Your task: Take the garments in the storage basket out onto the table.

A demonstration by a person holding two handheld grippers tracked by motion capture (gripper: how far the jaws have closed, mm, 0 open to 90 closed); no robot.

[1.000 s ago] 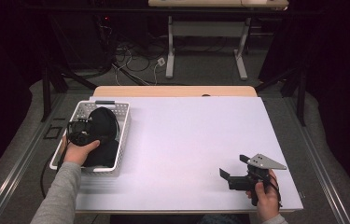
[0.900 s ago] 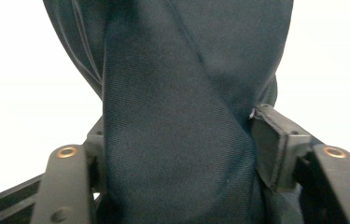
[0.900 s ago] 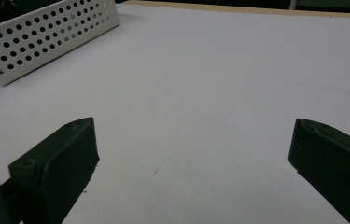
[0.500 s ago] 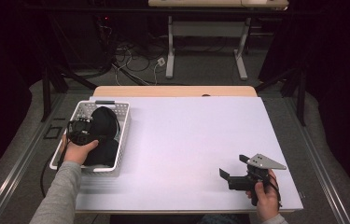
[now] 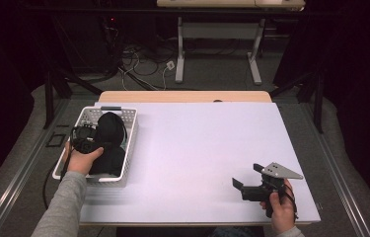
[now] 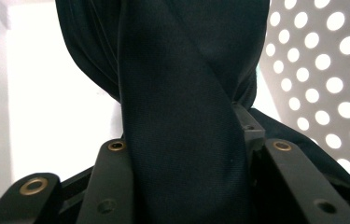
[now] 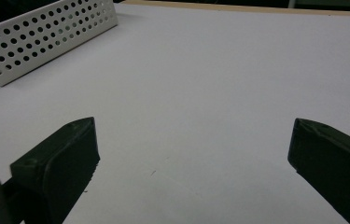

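Left gripper [image 5: 90, 139], inside the white perforated plastic basket [image 5: 129, 129]: jaws have just been closing and now clamp a fold of the black fabric garment [image 6: 182, 121], which sits bunched in the basket at the table's left edge. Step in hand: securing the grip. Next move probably calls for a straight lift clear of the basket walls; loose folds could drag on the rim. Right gripper [image 5: 251, 187] rests released, jaws wide apart, over bare white tabletop [image 7: 219, 79], well apart from the basket.
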